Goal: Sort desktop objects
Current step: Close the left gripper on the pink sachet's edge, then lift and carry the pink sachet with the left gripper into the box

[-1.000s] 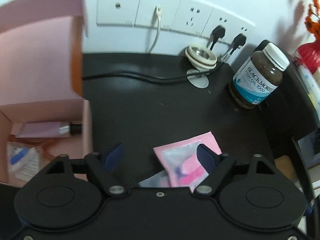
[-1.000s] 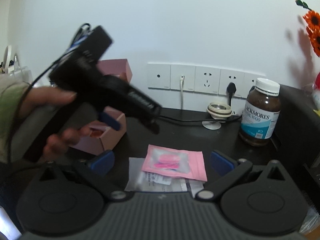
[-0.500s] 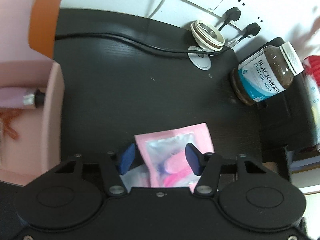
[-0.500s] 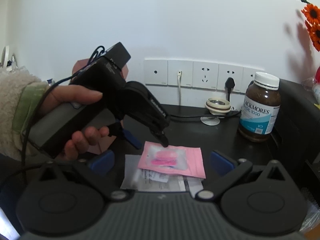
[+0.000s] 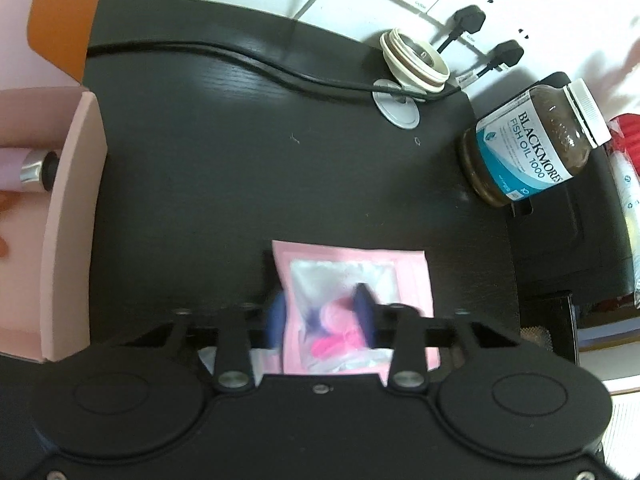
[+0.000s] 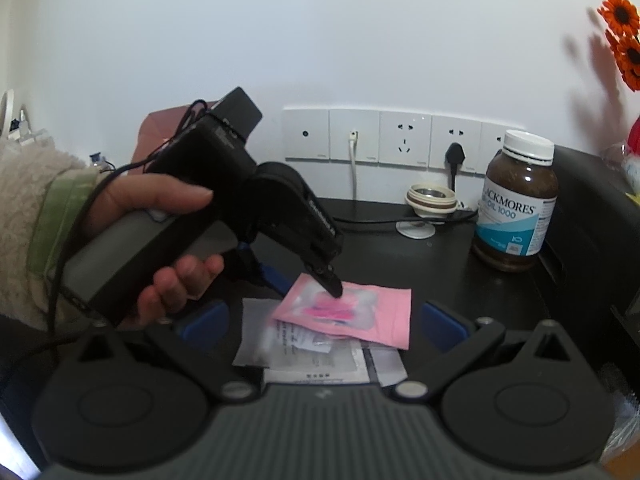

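A pink packet (image 5: 352, 280) with a clear window lies on the black desk (image 5: 240, 168), on top of white papers (image 6: 320, 360). My left gripper (image 5: 322, 312) is down on the packet, one blue finger on its left edge and one on its window, jaws closing around it; the packet's left side looks lifted in the right wrist view (image 6: 348, 312). My right gripper (image 6: 320, 320) is open and empty, hovering just before the packet. A pink box (image 5: 60, 220) stands open at the left, holding a pink tube (image 5: 24, 168).
A brown fish oil bottle (image 5: 532, 148) stands at the right next to a black box (image 5: 568, 248). A white ring-shaped lid (image 5: 416, 60) and black cables (image 5: 240, 60) lie by the wall sockets. Orange flowers (image 6: 624, 28) are at the far right.
My left gripper has come down onto the pink packet and its fingers have narrowed around it. The right gripper has stayed in place and open.
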The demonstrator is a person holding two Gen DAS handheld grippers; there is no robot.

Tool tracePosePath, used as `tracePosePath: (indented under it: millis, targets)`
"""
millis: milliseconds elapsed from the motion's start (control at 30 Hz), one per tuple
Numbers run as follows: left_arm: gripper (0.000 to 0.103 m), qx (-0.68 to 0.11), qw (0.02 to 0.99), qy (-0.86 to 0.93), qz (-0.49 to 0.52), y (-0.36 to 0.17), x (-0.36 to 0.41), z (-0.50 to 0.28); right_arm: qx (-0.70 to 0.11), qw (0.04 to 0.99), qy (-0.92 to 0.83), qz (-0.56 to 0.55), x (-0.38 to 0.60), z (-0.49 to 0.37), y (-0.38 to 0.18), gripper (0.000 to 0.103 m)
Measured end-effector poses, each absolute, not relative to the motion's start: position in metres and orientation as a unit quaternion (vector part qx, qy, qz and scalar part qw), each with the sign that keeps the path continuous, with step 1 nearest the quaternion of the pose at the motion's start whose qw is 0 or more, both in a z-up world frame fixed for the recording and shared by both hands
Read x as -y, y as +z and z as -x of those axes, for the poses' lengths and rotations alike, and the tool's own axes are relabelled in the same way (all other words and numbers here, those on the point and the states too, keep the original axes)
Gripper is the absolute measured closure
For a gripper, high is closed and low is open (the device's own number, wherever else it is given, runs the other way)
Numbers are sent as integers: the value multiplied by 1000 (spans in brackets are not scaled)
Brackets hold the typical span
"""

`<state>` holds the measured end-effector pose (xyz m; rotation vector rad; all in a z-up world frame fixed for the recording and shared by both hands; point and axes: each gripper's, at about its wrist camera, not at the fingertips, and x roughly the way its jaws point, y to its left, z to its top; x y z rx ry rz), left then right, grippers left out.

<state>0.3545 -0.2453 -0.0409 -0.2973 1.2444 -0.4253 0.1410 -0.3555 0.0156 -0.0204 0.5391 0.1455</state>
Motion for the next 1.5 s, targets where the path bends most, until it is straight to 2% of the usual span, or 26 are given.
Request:
tracePosePath:
  millis: [33,100,367,433,867,1200,1500]
  targets:
    - [89,-571,783,-203,143,-38,244,-354,-267,961,72,11,356,-141,16,1]
    - [93,-567,783,-210,147,-31,243,-354,-267,961,70,11,356,-141,16,1]
    - [97,-543,794,-217,167,-9,232,-351,-264,962,69,8,355,-143,17,1]
    - [102,-533,800,-222,162,-1,228,-349,-264,962,67,7,355,-143,18,1]
    - [102,-486,820,-237,187,46,177,-327,-257,964,72,-1,338,-144,26,1]
    - [102,-430,857,-218,180,95,85,-309,-252,961,110,13,294,-149,38,1]
    - [102,-415,875,-144,203,84,15,-319,-252,953,167,16,229,-171,38,1]
